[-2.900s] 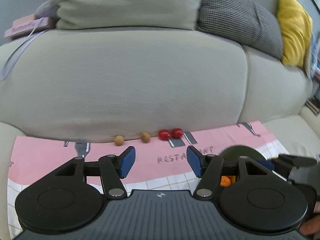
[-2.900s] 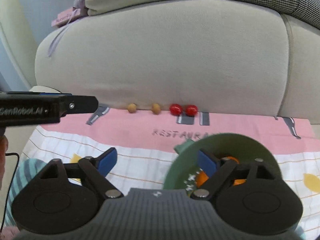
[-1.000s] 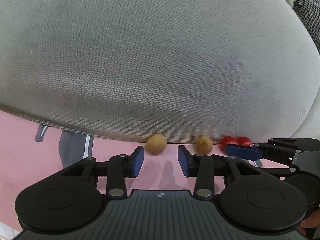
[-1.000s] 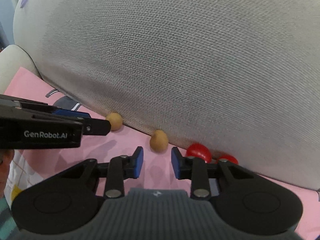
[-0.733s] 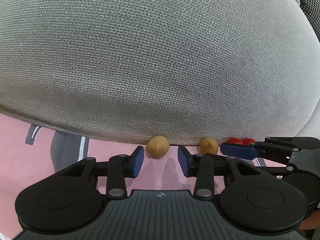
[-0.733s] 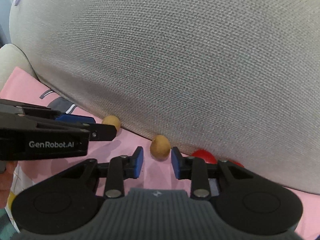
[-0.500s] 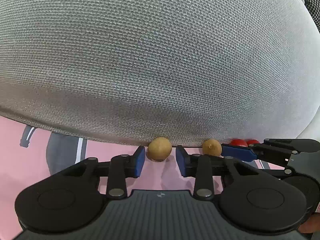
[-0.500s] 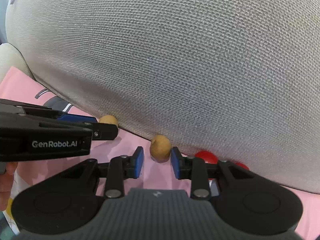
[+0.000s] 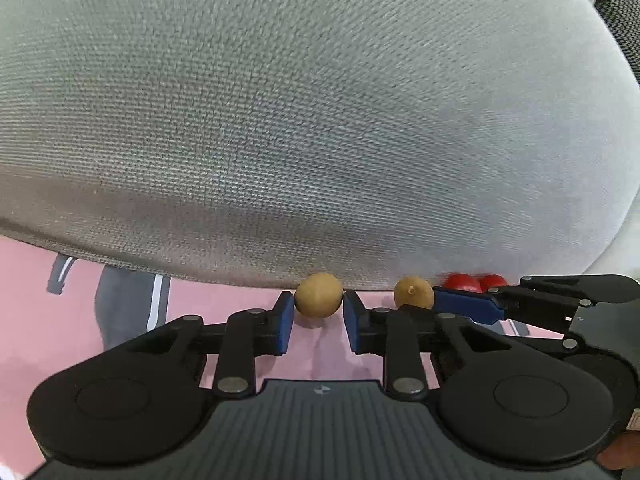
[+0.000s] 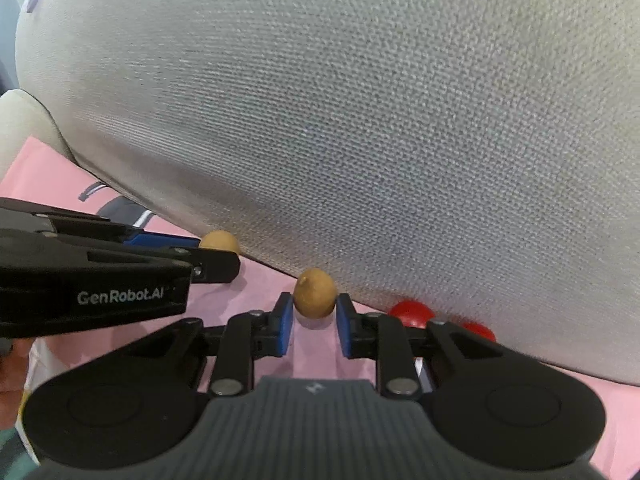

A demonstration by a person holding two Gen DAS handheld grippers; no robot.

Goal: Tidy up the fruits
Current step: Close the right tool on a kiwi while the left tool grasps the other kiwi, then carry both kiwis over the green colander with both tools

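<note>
Both grippers clamped – left gripper [image 9: 319, 312] on the left longan [image 9: 319, 300], right gripper [image 10: 314, 312] on the right longan [image 10: 314, 293], both on the pink cloth [image 9: 60, 340] against the cushion [image 9: 320, 120]. Only the pad tips grip – round fruit may squirt out on lift, or I knock the cherries [image 10: 412, 313]

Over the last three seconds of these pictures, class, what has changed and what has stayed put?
Both grippers came in from above the cloth to the fruit lined up against the cushion. The left gripper closed its jaws on the left tan fruit; the right gripper closed on the right tan fruit. The two red fruits and the pink cloth stayed as they were.
</note>
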